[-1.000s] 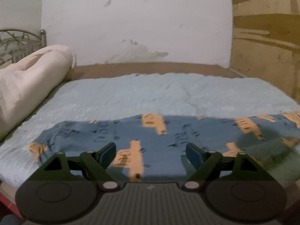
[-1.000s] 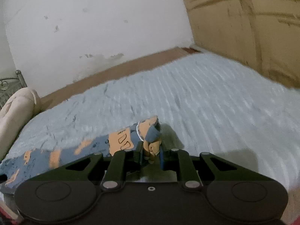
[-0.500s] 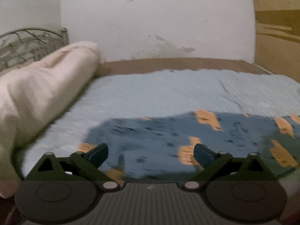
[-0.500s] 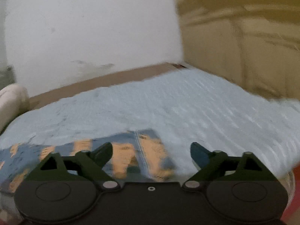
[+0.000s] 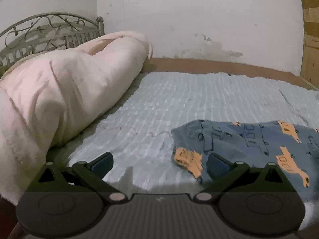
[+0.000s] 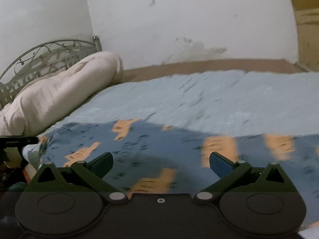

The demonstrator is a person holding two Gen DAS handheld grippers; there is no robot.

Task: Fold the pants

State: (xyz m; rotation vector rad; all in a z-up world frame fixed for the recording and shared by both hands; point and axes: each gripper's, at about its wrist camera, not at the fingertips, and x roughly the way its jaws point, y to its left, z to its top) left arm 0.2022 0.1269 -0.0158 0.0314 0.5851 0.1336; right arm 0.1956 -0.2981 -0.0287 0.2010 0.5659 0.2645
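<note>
The pants [image 5: 249, 141] are blue with orange prints and lie flat across the near part of the light blue bed sheet [image 5: 199, 99]. In the left wrist view their left end lies at the right. My left gripper [image 5: 159, 164] is open and empty over bare sheet just left of that end. In the right wrist view the pants [image 6: 159, 145] spread across the whole width. My right gripper [image 6: 160, 162] is open and empty just above their middle. The other gripper shows at the far left edge [image 6: 18, 140].
A rolled cream duvet [image 5: 59, 99] lies along the left side of the bed, before a metal headboard [image 5: 49, 29]. A white wall [image 5: 199, 20] stands behind the bed and wooden panels [image 6: 307, 29] at the right. The far half of the sheet [image 6: 199, 95] bears nothing.
My right gripper has let go of the pants end, opened, and moved left over the middle of the pants. My left gripper has moved left, past the pants' left end.
</note>
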